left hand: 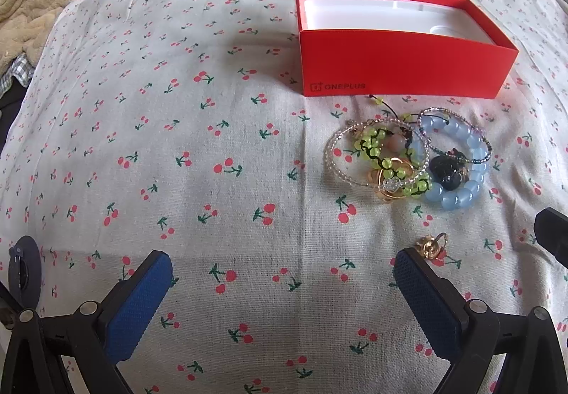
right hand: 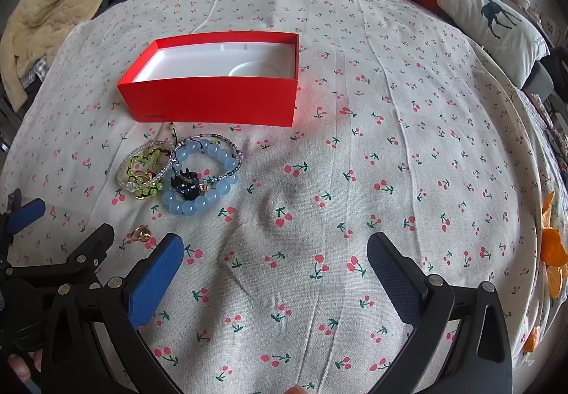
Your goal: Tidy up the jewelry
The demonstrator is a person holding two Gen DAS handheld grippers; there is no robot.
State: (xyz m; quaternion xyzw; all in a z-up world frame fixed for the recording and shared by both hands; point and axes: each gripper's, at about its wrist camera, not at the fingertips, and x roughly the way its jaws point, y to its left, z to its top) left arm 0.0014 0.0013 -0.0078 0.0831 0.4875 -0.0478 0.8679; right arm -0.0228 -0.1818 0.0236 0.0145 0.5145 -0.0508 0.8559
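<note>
1. Our left gripper [left hand: 282,291] is wide open and holds nothing. It hangs over the cherry cloth [left hand: 177,145].
2. A small gold ring [left hand: 431,245] lies alone just past our left gripper's right finger.
3. Further on is the pile: a clear bead bracelet [left hand: 337,159], a green bead bracelet [left hand: 376,149], a big blue bead bracelet [left hand: 458,188] and a dark hair clip [left hand: 445,174], all tangled and touching.
4. Behind the pile sits the red box [left hand: 401,64]. Its white inside looks empty.
5. Our right gripper [right hand: 275,262] is wide open too, with nothing in it.
6. We think nothing is put away yet. All the jewelry is left to do.
</note>
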